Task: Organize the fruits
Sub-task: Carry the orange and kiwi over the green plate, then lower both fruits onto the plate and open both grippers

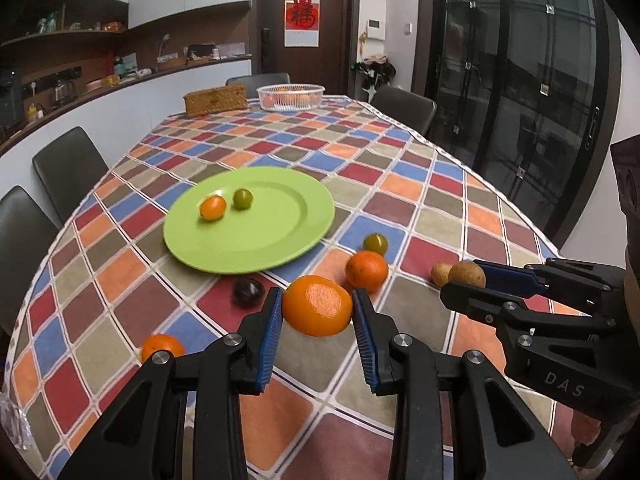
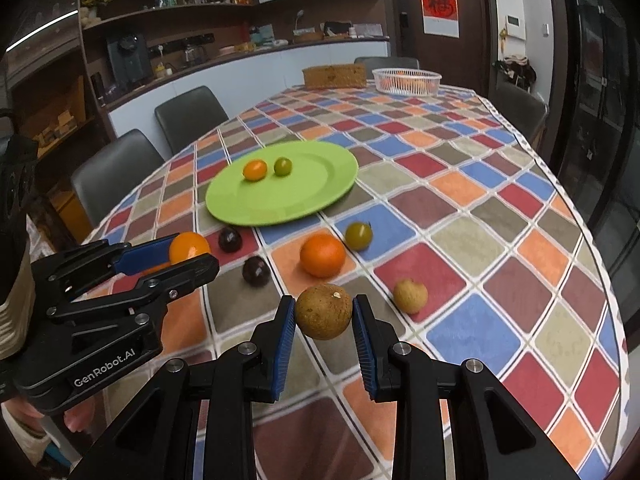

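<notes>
The left gripper (image 1: pixel 317 320) has its blue-padded fingers (image 1: pixel 269 336) closed against both sides of a large round orange citrus fruit (image 1: pixel 317 306), held clear above the checked tablecloth surface (image 1: pixel 460 216); gripping at the widest girth keeps the round body from rolling out. The right gripper (image 2: pixel 324 322) likewise has its fingers (image 2: pixel 283 338) pressed on a round tan-brown rough-skinned fruit (image 2: pixel 324 311), also apparently lifted off the surface. The flat lime-green plate (image 1: pixel 280 240) lies ahead of both grippers and already carries a small orange oval fruit (image 1: pixel 213 208) and a small green round fruit (image 1: pixel 242 199), which marks it as the likely collection point. Loose on the surface between plate and grippers are a second orange citrus fruit (image 2: pixel 322 255), an olive-green round fruit (image 2: pixel 359 235), two dark purple round fruits (image 2: pixel 230 239) (image 2: pixel 256 271), and a pale tan fruit (image 2: pixel 410 295); another small orange fruit (image 1: pixel 162 347) lies near the left gripper. Holding one fruit per gripper permits paired transfer to the plate. Judged risk: placed fruits may roll on the shallow plate.
</notes>
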A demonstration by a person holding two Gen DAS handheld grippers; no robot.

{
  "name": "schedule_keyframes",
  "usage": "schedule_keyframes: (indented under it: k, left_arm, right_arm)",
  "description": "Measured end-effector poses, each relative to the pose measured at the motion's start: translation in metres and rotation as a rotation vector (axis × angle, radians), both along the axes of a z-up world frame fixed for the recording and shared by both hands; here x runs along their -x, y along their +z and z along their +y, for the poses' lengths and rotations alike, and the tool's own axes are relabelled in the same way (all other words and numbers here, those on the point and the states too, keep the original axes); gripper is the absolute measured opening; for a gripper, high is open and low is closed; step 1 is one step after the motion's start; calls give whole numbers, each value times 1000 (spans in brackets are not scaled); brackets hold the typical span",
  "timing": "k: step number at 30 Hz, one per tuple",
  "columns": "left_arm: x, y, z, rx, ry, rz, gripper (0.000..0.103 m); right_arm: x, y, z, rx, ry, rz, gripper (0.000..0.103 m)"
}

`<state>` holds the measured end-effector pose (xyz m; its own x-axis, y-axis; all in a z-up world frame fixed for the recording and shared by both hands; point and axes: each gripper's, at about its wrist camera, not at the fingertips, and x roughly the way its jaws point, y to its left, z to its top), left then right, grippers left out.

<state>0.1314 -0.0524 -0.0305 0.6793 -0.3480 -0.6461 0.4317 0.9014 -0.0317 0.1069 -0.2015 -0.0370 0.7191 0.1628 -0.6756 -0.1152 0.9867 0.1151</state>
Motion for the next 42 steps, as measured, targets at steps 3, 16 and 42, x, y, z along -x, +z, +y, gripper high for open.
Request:
schedule_keyframes:
  k: [3,16,42]
  left_arm:
    - [-4,7,5,6,12,-15,35]
    - [-49,25,28,57,50,8,34]
    - [-159,-19,42,15,54,232,35]
  right_arm:
    - [-6,9,3,-8,6,-24,30]
    - [-51,34,31,-22,57,-68,30]
    - [-164,-3,63,57,96,102,30]
